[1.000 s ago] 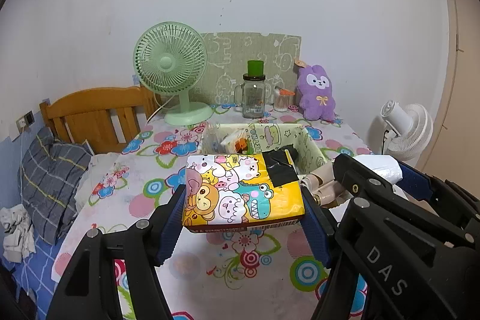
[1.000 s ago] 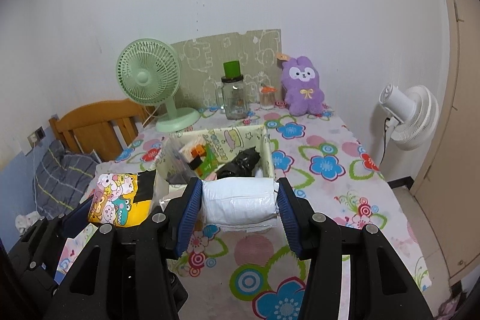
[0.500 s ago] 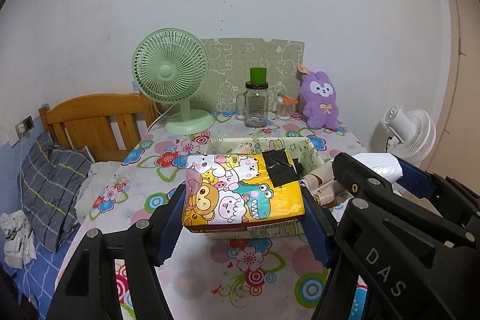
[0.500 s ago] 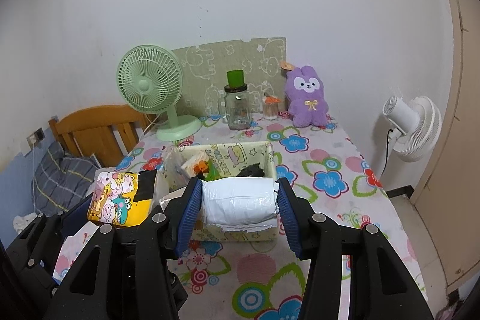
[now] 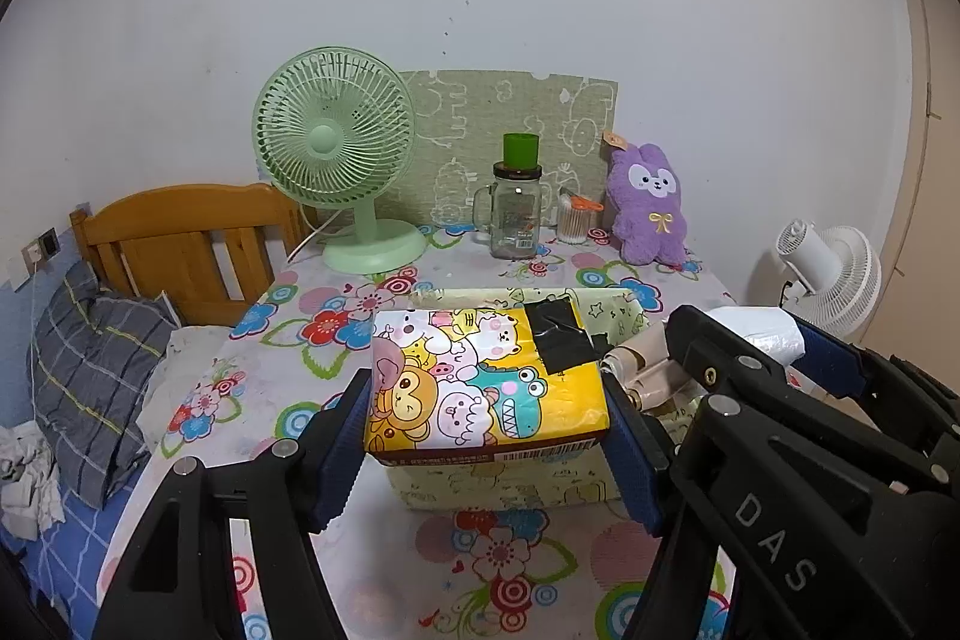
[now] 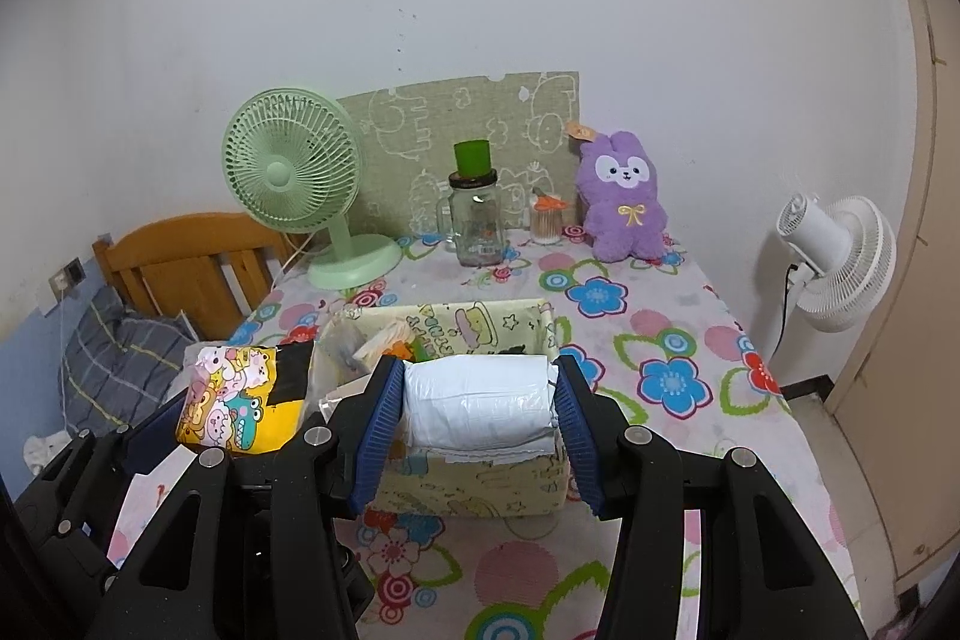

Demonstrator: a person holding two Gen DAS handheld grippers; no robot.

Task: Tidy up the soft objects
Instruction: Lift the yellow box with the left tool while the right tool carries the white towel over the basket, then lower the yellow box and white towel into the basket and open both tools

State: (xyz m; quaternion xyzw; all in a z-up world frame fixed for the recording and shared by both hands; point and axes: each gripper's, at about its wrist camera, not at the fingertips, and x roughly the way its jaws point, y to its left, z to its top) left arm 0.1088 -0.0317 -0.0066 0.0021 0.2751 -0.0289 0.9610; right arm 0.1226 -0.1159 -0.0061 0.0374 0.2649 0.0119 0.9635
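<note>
Left wrist view: left gripper (image 5: 487,400) clamped by both blue pads on a yellow tissue pack (image 5: 483,388), printed with cartoon animals and patched with black tape at its far right corner, held level just above the near left part of a pale green storage box (image 5: 510,487). Box contents mostly hidden behind the pack; only some beige rolled pieces (image 5: 639,370) visible at its right side. Bare floral tablecloth (image 5: 300,352) to the left of the box, up to the table's left edge beside a wooden bed frame (image 5: 180,244); green fan (image 5: 336,160), glass jar (image 5: 516,214) and purple plush rabbit (image 5: 651,208) lined along the back wall, well apart from the box. Right wrist view: right gripper (image 6: 480,412) closed on a white plastic-wrapped soft pack (image 6: 480,403), slightly crumpled, held over the box's (image 6: 480,490) near edge. Inside, behind the pack, orange and green small items (image 6: 411,349) and a dark object, too hidden to identify. Tissue pack (image 6: 240,400) just left of the box. Wide open tablecloth (image 6: 672,376) to the right, as far as the table's right edge near a white fan (image 6: 840,262).
</note>
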